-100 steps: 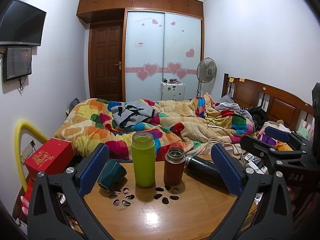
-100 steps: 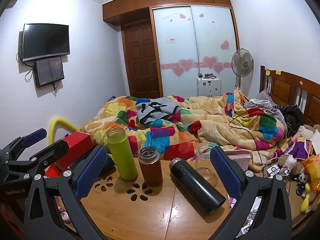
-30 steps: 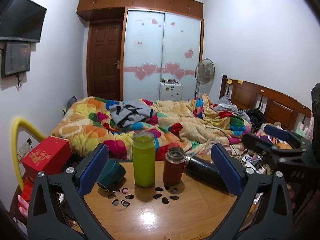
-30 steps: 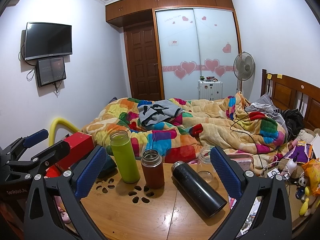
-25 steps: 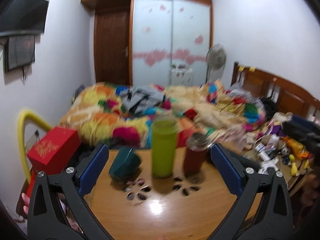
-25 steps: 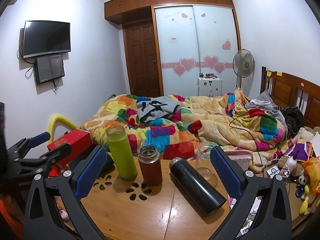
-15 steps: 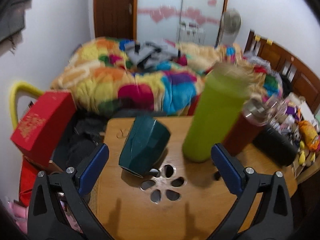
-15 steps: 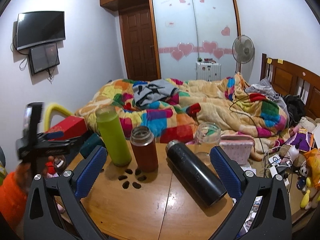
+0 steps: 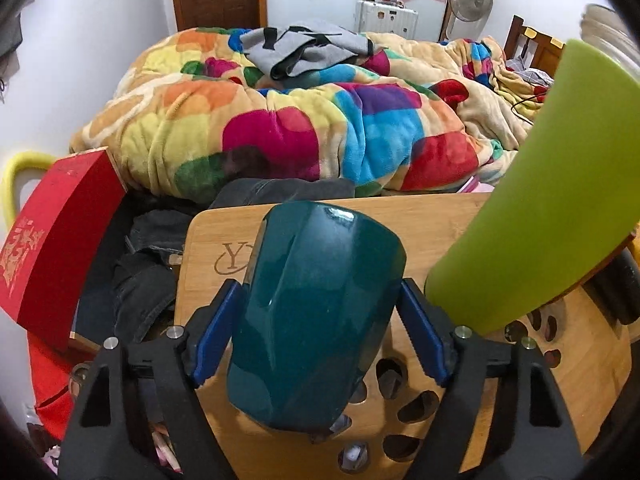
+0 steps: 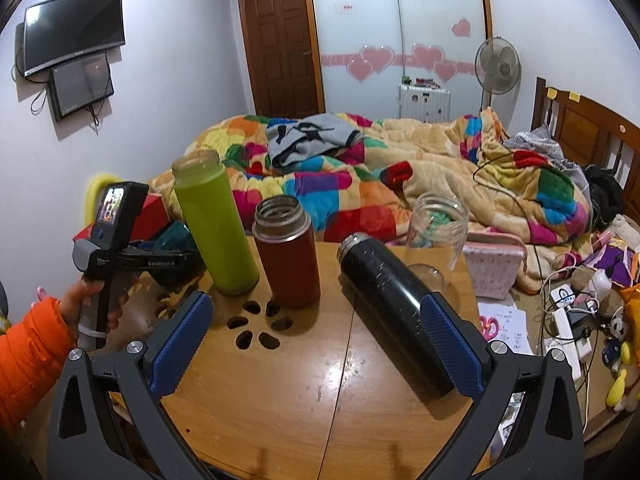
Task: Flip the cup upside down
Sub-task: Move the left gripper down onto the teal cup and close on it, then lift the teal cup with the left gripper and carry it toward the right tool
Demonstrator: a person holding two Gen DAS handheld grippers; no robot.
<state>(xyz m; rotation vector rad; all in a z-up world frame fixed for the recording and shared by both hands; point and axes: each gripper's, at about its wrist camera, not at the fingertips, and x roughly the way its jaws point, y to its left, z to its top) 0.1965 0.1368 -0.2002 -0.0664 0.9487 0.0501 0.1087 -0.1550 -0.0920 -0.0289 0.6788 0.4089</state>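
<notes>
Teal glossy cup (image 9: 316,312), faceted sides, lying on its side at the near-left of the wooden table (image 9: 432,216), base pointing away from my left camera. Left gripper (image 9: 318,328) has both blue ribbed pads against the cup's sides, so I read it as clamped on the cup. From the right camera I only get a sliver of the cup (image 10: 174,236) behind the lime bottle (image 10: 216,232). Lime bottle is matte, tall, upright, lid off; contents not visible. Red-brown steel flask (image 10: 288,252) upright just right of it, mouth open. Black scuffed flask (image 10: 396,312) lies on its side. Clear glass jar (image 10: 438,228) at the far edge. Right gripper (image 10: 316,344) spread wide, holding nothing.
</notes>
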